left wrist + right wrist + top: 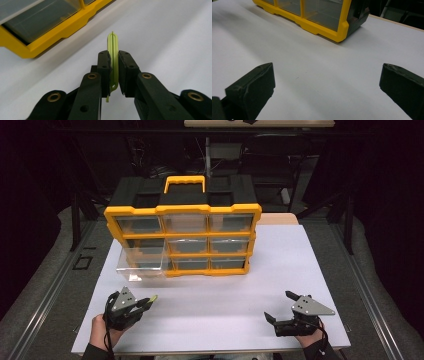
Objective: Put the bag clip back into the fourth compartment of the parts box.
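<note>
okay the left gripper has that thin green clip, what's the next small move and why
Probably carry the left gripper forward toward the pulled-out clear drawer at the organizer's lower left. Its jaws are clamped on the green clip, that drawer stands open just ahead, and the right gripper rests open, empty.

No text, label, brand, number or sign can be read anywhere in these pictures. The yellow-and-black drawer organizer [183, 240] shows plain frames and clear drawer fronts without lettering, and the white table top [240, 295] is unmarked. A small dark outlined square lies on the floor to the left of the table [81, 263], too small to tell whether it bears any writing.
</note>
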